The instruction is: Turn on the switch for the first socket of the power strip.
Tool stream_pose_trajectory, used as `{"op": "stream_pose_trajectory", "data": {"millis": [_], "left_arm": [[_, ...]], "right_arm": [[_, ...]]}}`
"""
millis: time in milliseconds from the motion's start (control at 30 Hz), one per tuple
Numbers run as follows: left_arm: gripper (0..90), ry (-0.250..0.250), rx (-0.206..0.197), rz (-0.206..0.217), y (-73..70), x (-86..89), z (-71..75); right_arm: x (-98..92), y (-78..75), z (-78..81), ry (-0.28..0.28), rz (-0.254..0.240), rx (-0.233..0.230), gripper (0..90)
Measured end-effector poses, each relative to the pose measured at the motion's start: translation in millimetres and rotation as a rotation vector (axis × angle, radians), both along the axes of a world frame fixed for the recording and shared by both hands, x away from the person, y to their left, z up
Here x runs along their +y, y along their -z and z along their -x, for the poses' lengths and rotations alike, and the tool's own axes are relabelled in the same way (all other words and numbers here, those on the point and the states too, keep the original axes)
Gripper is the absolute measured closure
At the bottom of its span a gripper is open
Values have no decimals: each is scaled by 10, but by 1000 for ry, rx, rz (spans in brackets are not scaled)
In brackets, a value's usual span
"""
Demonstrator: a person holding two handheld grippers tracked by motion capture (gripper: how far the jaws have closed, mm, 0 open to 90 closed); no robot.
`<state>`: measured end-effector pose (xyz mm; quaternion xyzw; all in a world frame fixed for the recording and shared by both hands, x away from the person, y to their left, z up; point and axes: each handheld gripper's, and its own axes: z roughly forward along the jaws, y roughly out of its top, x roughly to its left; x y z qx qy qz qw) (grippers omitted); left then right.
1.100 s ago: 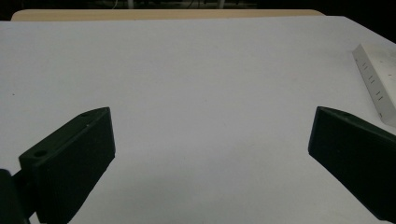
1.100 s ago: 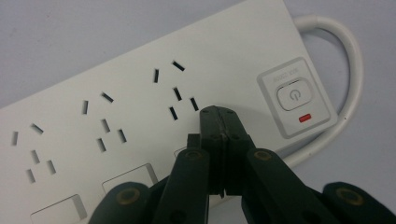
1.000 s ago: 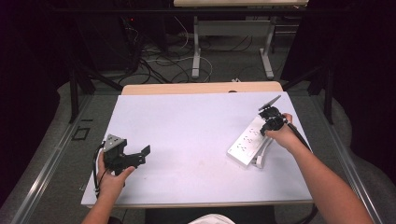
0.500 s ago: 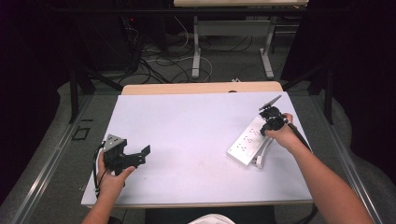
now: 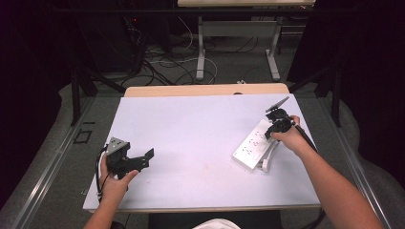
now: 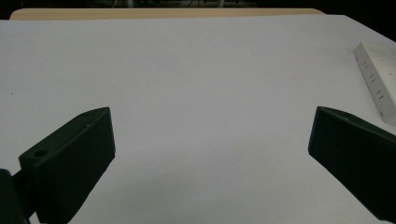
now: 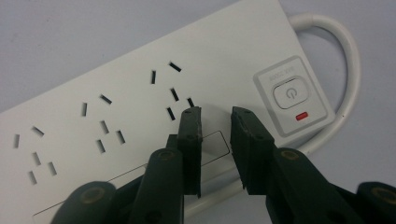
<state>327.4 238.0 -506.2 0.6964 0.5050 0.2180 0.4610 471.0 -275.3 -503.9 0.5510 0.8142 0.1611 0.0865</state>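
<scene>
Resting near the left edge of the surface (image 5: 200,124), the left tongs (image 5: 143,160) gape wide and empty. Farther right, the right tongs (image 7: 215,122) hover over the white power strip (image 5: 253,145), jaws just parting, nothing between them; its power button (image 7: 290,93) looks pressed, and withdrawal probably remains.

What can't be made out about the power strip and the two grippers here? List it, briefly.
- Power strip: its ends are cut off by the right gripper view's edges; the switch lettering is too small to read.
- Cable: the plug end is out of frame, and in the high view too small to trace.
- Right gripper: whether its tips touch the strip.
- Left gripper: jaw bases cut off by the bottom edge.
</scene>
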Motion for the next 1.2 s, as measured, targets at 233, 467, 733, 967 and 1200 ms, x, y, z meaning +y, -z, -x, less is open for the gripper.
{"op": "stream_pose_trajectory", "data": {"millis": [233, 467, 733, 967, 1200], "left_arm": [[3, 0, 5, 3, 3, 0, -1], [3, -1, 2, -1, 5, 2, -7], [3, -2, 3, 1, 7, 1, -8], [4, -2, 4, 2, 9, -2, -8], [3, -8, 1, 5, 14, -6, -8]], "right_arm": [[-9, -8, 5, -1, -22, -17, 663], [-16, -22, 2, 24, -27, -24, 565], [-44, -53, -10, 58, -53, -38, 408], [-62, -66, -19, 107, -69, -63, 274], [-77, -81, -26, 100, -71, -117, 172]]}}
